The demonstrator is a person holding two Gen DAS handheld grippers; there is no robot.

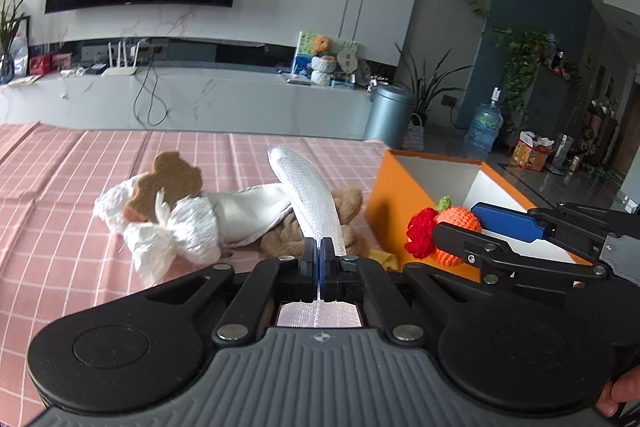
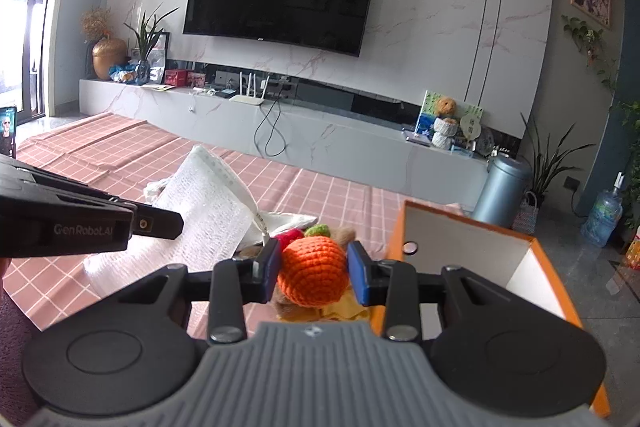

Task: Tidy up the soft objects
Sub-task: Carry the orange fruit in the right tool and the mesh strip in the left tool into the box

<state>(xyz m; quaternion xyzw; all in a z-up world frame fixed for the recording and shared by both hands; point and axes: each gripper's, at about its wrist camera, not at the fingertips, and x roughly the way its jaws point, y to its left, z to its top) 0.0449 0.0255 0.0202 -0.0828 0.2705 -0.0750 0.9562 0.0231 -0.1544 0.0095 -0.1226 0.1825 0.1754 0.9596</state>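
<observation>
My left gripper [image 1: 319, 259] is shut on a white woven cloth strip [image 1: 308, 203] that arches up over the pink checked tablecloth [image 1: 60, 195]. Behind it lie a white cloth bundle [image 1: 192, 227], a brown bear-shaped pad [image 1: 168, 183] and a brown plush toy [image 1: 348, 203]. My right gripper [image 2: 314, 269] is shut on an orange crocheted fruit [image 2: 312, 277] with a red crocheted piece [image 2: 290, 237] attached, held beside the orange box [image 2: 560, 299]. In the left wrist view the fruit [image 1: 460, 223] hangs at the box's [image 1: 400, 187] near wall, with the right gripper [image 1: 472, 227] around it.
A yellow soft item [image 2: 344, 309] lies under the fruit by the box. The left gripper's body [image 2: 80, 223] is at the left of the right wrist view. A grey bin [image 1: 388, 115], plants and a water jug [image 1: 484, 127] stand on the floor beyond the table.
</observation>
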